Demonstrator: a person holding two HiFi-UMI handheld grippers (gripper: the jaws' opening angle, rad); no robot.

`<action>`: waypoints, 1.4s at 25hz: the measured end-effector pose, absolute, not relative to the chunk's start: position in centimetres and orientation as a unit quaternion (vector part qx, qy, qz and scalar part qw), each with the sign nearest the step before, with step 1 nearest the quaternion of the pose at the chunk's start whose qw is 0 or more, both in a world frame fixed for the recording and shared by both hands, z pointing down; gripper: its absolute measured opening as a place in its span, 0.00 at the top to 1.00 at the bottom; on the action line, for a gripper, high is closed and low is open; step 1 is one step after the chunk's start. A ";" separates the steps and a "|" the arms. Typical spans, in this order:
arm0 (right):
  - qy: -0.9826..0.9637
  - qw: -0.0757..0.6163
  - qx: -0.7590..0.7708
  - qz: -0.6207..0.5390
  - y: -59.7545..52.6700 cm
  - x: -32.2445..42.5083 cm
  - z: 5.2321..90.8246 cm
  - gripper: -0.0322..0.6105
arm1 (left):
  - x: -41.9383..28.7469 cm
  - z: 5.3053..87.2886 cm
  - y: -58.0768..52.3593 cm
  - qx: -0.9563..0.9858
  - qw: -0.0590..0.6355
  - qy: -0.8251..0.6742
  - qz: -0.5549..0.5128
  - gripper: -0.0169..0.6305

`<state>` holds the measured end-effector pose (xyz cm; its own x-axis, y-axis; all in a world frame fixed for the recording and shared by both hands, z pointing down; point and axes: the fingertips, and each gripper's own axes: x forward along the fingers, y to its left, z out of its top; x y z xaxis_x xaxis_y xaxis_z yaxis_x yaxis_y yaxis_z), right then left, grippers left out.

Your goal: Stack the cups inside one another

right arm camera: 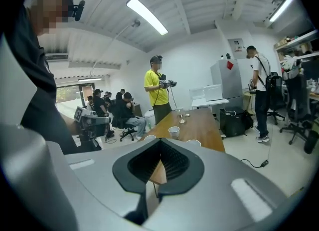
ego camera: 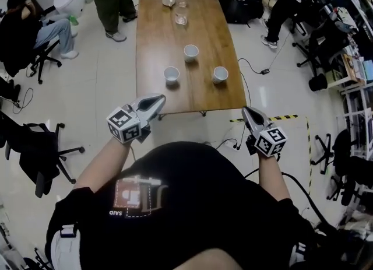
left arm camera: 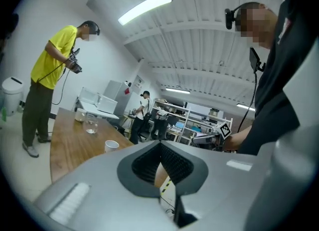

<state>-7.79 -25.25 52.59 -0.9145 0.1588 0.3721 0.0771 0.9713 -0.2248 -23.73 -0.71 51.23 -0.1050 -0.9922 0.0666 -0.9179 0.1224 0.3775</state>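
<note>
Your left claw and right claw are both clamped closed with nothing in them, hanging just off the near edge of the desk. Left cup, middle cup and right cup stand apart on the desk, clear of both claws.

Right gripper view: right gripper housing hides the bottoms of left cup and right cup. Head view: far-end glassware too small to identify.
</note>
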 end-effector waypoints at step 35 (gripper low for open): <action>-0.910 0.277 -0.303 0.054 -22.4 -26.7 60.5 0.93 | -34.0 55.6 -3.5 0.544 0.195 -0.806 -0.128 0.97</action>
<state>-26.73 -22.44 60.50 -0.6623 0.5822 0.4717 0.5221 0.8101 -0.2668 -34.00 -3.48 55.63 -0.3326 -0.9268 0.1744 -0.8272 0.3755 0.4181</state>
